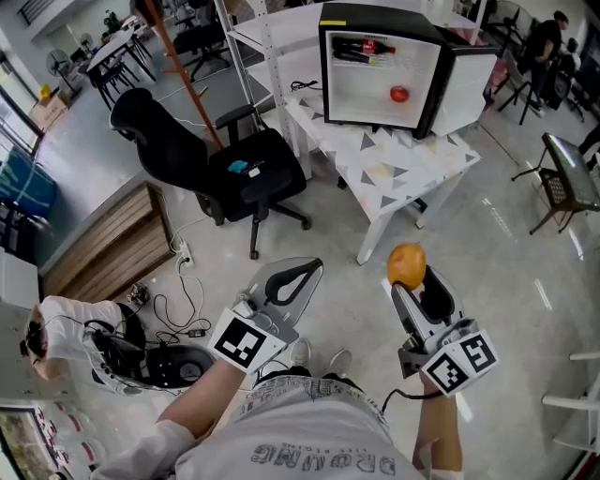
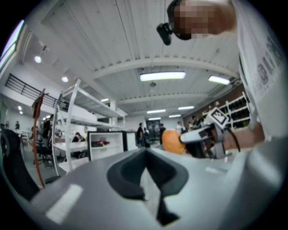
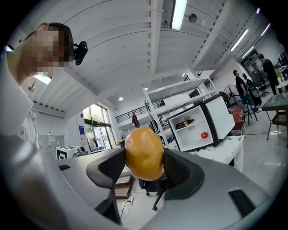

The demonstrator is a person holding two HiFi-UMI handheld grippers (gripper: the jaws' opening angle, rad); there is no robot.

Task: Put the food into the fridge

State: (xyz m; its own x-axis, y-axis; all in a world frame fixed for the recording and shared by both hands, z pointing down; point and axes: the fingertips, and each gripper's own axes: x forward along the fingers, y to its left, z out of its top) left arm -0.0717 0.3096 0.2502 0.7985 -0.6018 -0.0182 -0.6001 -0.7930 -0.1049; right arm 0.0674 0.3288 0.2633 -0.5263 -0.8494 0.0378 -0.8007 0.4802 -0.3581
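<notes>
Orange in colour, a round fruit (image 3: 144, 152) sits clamped between the dark pads of the right gripper (image 1: 410, 283), whose jaws stand wide around it and press on both its sides; the gripper is held level above the pale floor, well short of the table. The left gripper (image 2: 146, 156) is beside it, jaws drawn together with nothing between them. Ahead, a small black fridge (image 1: 380, 16) stands on a white speckled table (image 1: 403, 169) with its door swung open; a dark bottle (image 1: 364, 49) lies on its upper shelf and a small red fruit (image 1: 399, 94) rests lower down. A black office chair (image 1: 225, 169) stands left of the table.
</notes>
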